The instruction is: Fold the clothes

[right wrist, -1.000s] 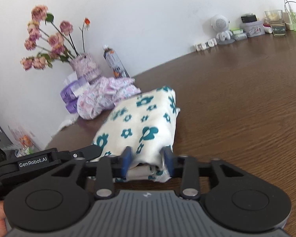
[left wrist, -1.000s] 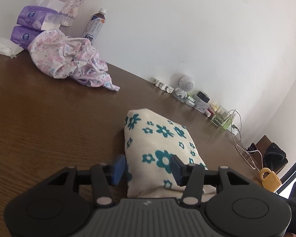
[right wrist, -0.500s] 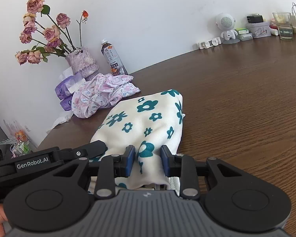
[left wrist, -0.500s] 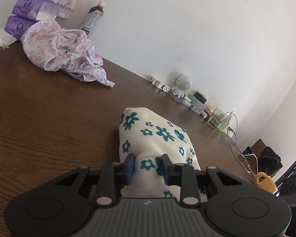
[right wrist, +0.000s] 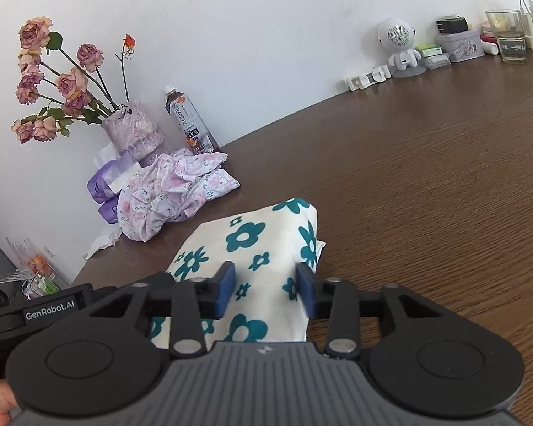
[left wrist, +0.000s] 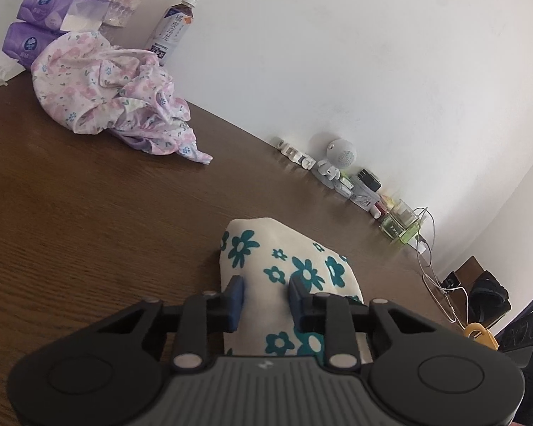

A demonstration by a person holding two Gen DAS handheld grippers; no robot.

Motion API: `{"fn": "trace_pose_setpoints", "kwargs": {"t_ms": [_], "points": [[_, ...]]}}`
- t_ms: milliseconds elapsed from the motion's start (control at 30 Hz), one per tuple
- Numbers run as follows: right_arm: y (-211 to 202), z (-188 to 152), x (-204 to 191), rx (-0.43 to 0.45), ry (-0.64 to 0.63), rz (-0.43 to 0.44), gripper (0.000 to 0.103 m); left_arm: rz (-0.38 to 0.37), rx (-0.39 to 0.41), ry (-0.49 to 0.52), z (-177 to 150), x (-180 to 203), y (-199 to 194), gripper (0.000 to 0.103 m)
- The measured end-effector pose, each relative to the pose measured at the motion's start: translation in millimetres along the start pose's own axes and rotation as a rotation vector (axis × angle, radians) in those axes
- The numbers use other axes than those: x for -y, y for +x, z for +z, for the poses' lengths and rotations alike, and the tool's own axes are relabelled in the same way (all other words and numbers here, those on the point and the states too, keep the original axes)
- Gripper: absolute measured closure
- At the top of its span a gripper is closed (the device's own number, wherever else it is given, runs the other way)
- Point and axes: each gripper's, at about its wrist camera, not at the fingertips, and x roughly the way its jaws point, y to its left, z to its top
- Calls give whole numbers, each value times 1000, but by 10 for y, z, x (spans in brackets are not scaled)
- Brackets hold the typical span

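Folded floral cloth (left wrist: 284, 277) runs lengthwise away from you. L gripper (left wrist: 264, 300) fingers closing on near end, R gripper (right wrist: 264, 293) clamped on it too.

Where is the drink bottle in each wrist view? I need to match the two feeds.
Left wrist view: the drink bottle stands top left against the wall, behind the crumpled pink floral garment.
Right wrist view: the drink bottle stands left of centre, right of the flower vase.
Shared landmark: the white robot figurine by the wall.
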Motion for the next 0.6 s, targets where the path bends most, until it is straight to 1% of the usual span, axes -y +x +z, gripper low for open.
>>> {"fn": "trace_pose_setpoints", "kwargs": {"t_ms": [33, 100, 233, 267, 300, 333, 367, 400, 433, 467, 500, 533, 600], "points": [[20, -21, -5, 1, -3, 0, 76, 3, 7, 10, -20, 15, 0, 79], [33, -49, -15, 2, -12, 0, 78, 4, 17, 19, -41, 34, -7, 80], [27, -82, -1, 15, -6, 6, 79, -4, 27, 13, -45, 21, -14, 80], [20, -82, 3, 18, -5, 7, 79, -8, 29, 10, -43, 15, -18, 80], [11, -82, 17, 22, 0, 11, 79, -16, 29, -5, -33, -15, -23, 76], [-1, -76, 52, 27, 18, 20, 74, -25, 30, -20, -23, -45, -29, 73], [-13, -71, 88, 33, 37, 29, 72, -35, 36, -44, -6, -85, -68, 72], [-25, -65, 123, 39, 55, 38, 62, -45, 43, -68, 10, -125, -107, 71], [-39, -58, 167, 44, 77, 46, 47, -54, 49, -92, 26, -164, -146, 68], [-56, -48, 224, 49, 103, 46, 45, -52, 66, -99, 34, -180, -209, 65], [-70, -40, 264, 56, 114, 40, 44, -44, 76, -100, 38, -185, -265, 59], [-84, -33, 299, 63, 121, 34, 44, -38, 73, -94, 32, -178, -309, 55], [-104, -27, 309, 77, 109, 33, 44, -49, 26, -71, -22, -146, -345, 54]]}}
